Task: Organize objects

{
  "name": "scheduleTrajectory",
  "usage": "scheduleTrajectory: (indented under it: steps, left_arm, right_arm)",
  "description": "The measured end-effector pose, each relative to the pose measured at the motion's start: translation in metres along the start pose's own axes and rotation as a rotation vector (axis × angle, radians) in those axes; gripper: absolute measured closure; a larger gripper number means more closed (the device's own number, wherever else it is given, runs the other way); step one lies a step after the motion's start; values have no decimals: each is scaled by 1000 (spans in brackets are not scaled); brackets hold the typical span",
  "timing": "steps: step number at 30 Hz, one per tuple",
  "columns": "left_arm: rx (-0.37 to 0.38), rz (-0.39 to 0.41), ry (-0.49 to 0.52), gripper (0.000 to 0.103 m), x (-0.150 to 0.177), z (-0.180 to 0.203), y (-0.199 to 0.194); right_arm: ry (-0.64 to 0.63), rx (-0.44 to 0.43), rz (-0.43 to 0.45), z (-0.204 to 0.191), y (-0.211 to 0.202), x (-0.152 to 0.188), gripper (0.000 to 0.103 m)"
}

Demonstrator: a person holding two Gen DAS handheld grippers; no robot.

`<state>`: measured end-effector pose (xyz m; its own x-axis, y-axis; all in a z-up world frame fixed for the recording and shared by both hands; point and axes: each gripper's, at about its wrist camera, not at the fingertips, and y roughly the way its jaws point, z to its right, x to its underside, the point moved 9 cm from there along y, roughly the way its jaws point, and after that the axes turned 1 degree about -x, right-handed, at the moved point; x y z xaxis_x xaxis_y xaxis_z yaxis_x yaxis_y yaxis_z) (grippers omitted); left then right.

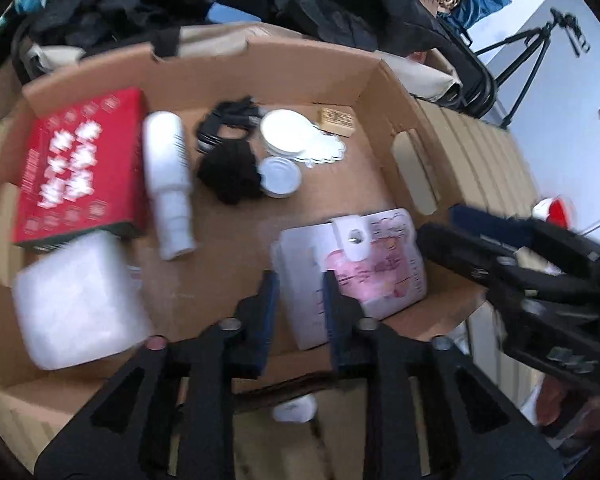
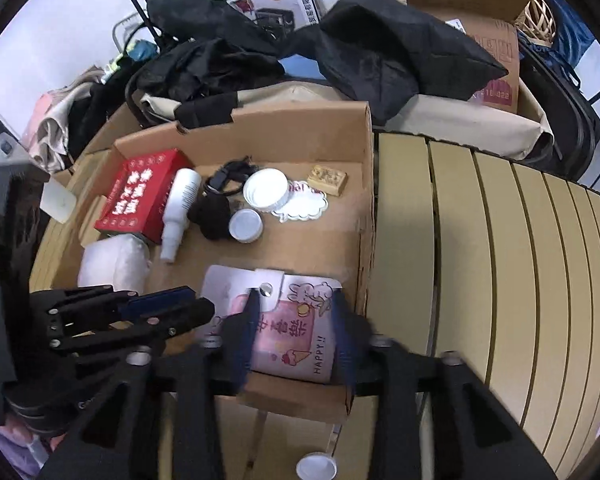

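The right tongs are spread, their fingers straddling the pink card packet without clearly pressing it. The packet lies flat in the near right corner of the cardboard box, long axis running left to right, its white hang tab toward the box's middle. The left tongs are spread above the packet's left end. Farther in lie a white bottle, red box and two white lids.

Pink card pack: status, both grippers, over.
Left gripper open, over the cardboard box. Right gripper open, straddling pink card pack, not closed. White bottle, red box clear behind.
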<state>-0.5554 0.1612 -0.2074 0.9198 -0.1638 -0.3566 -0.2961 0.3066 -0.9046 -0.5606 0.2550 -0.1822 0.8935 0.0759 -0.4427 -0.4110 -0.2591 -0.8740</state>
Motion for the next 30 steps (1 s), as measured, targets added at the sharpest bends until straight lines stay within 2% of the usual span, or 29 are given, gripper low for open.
scheduleTrajectory:
  steps: [1, 2, 3, 4, 5, 6, 7, 9, 11, 16, 20, 24, 25, 27, 30]
  left_arm:
    - [-14, 19, 20, 68, -2, -2, -10]
    - [-31, 54, 49, 50, -4, -3, -27]
    - [-41, 79, 62, 42, -7, -5, -37]
    - [-58, 132, 79, 30, -11, -8, -54]
    - [-107, 204, 94, 21, -14, -14, -78]
    - [-155, 239, 102, 16, -14, -20, -94]
    - [-185, 255, 108, 7, -12, -24, -104]
    - [-250, 272, 109, 4, -4, -35, -135]
    - [-277, 275, 111, 2, 7, -40, -157]
    - [-309, 344, 122, 0, 49, -38, -217]
    - [-317, 364, 109, 0, 82, -30, -248]
    - [-335, 418, 95, 0, 126, -22, -274]
    - [-344, 424, 87, 0, 136, -22, -276]
    - [-373, 439, 58, 0, 177, -23, -281]
    - [-377, 466, 3, 0, 232, -27, -283]
  right_arm:
    - [-1, -21, 17, -2, -7, -2, 39]
    - [-5, -26, 28, -4, -14, -4, 29]
    - [-13, -13, 39, -5, -21, -5, 23]
    - [-29, 3, 54, -6, -30, -8, 22]
    - [-47, 16, 66, -9, -40, -10, 22]
    - [-60, 27, 74, -10, -49, -12, 22]
    - [-72, 38, 86, -12, -62, -14, 22]
    - [-80, 49, 102, -15, -83, -15, 22]
    - [-87, 46, 106, -18, -105, -12, 22]
    - [-106, 38, 106, -28, -149, 20, 22]
    - [-94, 22, 146, -39, -186, 44, 22]
    - [-89, 2, 203, -52, -217, 74, 22]
    - [-87, -2, 216, -55, -222, 86, 22]
    - [-82, -3, 238, -59, -227, 114, 22]
    - [-96, 21, 298, -63, -229, 173, 21]
